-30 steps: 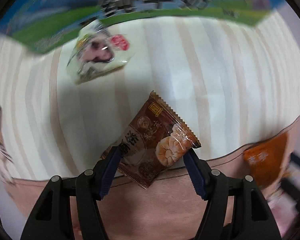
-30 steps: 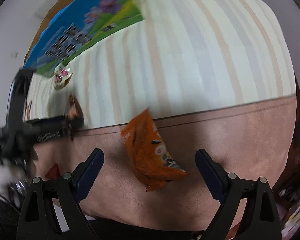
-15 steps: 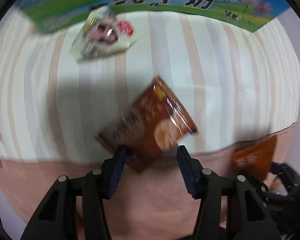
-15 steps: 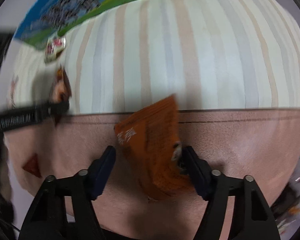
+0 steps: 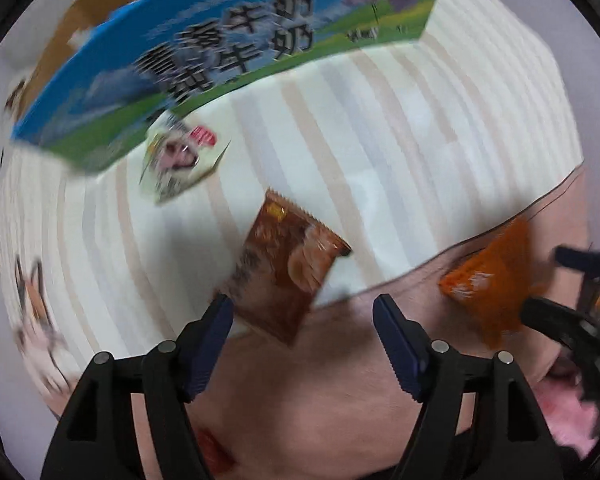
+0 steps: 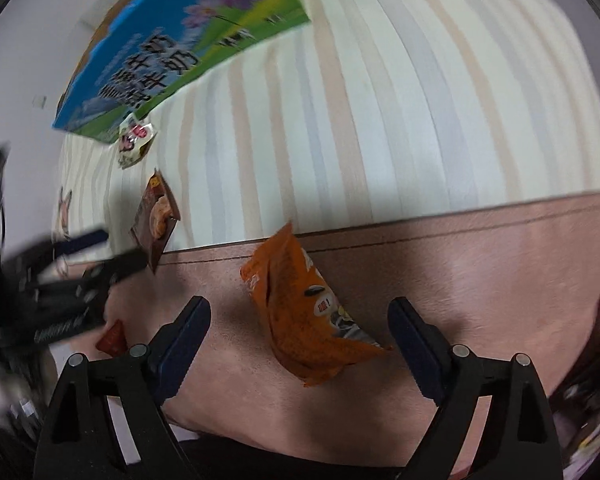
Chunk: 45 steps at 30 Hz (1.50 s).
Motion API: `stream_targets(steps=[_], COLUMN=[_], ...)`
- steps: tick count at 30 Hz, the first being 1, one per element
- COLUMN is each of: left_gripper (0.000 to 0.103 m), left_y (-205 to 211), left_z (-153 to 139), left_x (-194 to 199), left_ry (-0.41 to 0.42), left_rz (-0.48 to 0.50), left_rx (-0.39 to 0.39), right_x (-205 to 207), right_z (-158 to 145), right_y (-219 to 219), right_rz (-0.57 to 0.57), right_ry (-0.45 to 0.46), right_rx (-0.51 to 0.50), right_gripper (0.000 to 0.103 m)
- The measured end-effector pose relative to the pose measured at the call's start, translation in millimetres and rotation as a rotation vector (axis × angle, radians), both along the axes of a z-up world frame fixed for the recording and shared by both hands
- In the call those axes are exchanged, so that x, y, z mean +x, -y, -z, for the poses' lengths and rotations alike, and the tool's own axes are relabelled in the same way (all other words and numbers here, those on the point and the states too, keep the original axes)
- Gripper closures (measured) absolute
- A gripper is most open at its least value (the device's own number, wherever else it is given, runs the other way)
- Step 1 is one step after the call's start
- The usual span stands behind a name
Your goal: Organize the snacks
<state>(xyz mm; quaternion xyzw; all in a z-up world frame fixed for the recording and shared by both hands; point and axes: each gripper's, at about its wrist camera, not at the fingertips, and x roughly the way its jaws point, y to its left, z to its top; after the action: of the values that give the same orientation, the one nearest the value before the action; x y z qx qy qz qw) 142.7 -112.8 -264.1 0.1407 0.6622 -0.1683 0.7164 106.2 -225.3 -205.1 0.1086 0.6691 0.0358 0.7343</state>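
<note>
A brown snack packet point(image 5: 288, 276) lies across the seam between the striped sheet and the pink band, just ahead of my open left gripper point(image 5: 302, 312); it also shows in the right wrist view point(image 6: 156, 220). An orange snack bag point(image 6: 312, 316) lies on the pink band between the fingers of my open right gripper point(image 6: 298, 320), its far end ahead of the tips; it shows at the right of the left wrist view point(image 5: 492, 280). A white packet with a cartoon point(image 5: 180, 160) lies by the blue-green milk box point(image 5: 228, 52).
The striped sheet point(image 6: 400, 120) stretches beyond the pink band point(image 6: 480, 264). The milk box point(image 6: 180, 48) stands at the far left. A small red packet point(image 6: 112, 336) lies near the front left. Another pale packet point(image 5: 36, 312) lies at the left edge.
Both grippers' jaws stand wider than half a second ago. The left gripper has swung so the brown packet sits left of centre. The orange bag lies flatter and further right.
</note>
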Motion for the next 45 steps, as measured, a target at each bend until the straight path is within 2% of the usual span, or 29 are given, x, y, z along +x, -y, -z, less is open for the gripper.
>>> stream_targets(steps=[4, 7, 10, 12, 16, 20, 21, 22, 25, 28, 30, 32, 33, 34, 35, 36, 42, 45], left_gripper=[0.032, 0.032, 0.034, 0.046, 0.046, 0.045, 0.039, 0.037, 0.037, 0.037, 0.038, 0.047, 0.048, 0.048, 0.048, 0.048, 0.048, 0.048], left_y=[20, 31, 21, 6, -23, -42, -44, -44, -41, -23, -19, -15, -9, 1, -1, -1, 2, 3], left_z=[30, 42, 43, 39, 42, 51, 52, 58, 78, 85, 70, 50, 49, 46, 31, 29, 7, -20], left_x=[18, 22, 31, 31, 21, 12, 11, 11, 20, 31, 26, 14, 8, 6, 4, 1, -21, -29], left_ry=[-0.070, -0.058, -0.066, -0.087, -0.145, -0.200, -0.203, -0.214, -0.212, -0.179, -0.146, -0.116, -0.108, -0.105, -0.103, -0.101, -0.100, -0.088], left_rz=[0.102, 0.132, 0.037, -0.058, -0.260, -0.376, -0.389, -0.386, -0.359, -0.333, -0.325, -0.329, -0.339, -0.354, -0.374, -0.386, -0.435, -0.447], left_rx=[0.054, 0.095, 0.037, 0.008, -0.040, -0.126, -0.142, -0.140, -0.136, -0.110, -0.090, -0.077, -0.078, -0.081, -0.088, -0.097, -0.163, -0.202], right_x=[-3, -1, -1, 0, 0, 0, 0, 1, 3, 5, 4, 2, 1, 0, -1, -2, -2, 1], right_z=[-9, -2, 4, 9, 16, 19, 19, 22, 32, 46, 55, 59, 59, 57, 55, 51, 36, 29], right_y=[-28, -41, -40, -39, -32, -31, -32, -38, -46, -52, -53, -53, -52, -49, -43, -37, -5, 0], right_rz=[-0.084, -0.104, -0.102, -0.093, -0.069, -0.070, -0.072, -0.075, -0.096, -0.114, -0.122, -0.137, -0.136, -0.123, -0.093, -0.066, 0.083, 0.121], right_ry=[0.005, -0.011, -0.022, -0.030, -0.036, -0.050, -0.055, -0.059, -0.077, -0.106, -0.109, -0.087, -0.075, -0.060, -0.049, -0.039, -0.028, -0.024], right_rx=[-0.070, -0.082, -0.072, -0.068, -0.045, -0.031, -0.029, -0.032, -0.056, -0.087, -0.111, -0.175, -0.188, -0.179, -0.157, -0.130, 0.092, 0.183], right_gripper=[0.011, 0.011, 0.011, 0.011, 0.011, 0.011, 0.011, 0.011, 0.011, 0.011, 0.011, 0.022, 0.032, 0.036, 0.038, 0.041, 0.043, 0.044])
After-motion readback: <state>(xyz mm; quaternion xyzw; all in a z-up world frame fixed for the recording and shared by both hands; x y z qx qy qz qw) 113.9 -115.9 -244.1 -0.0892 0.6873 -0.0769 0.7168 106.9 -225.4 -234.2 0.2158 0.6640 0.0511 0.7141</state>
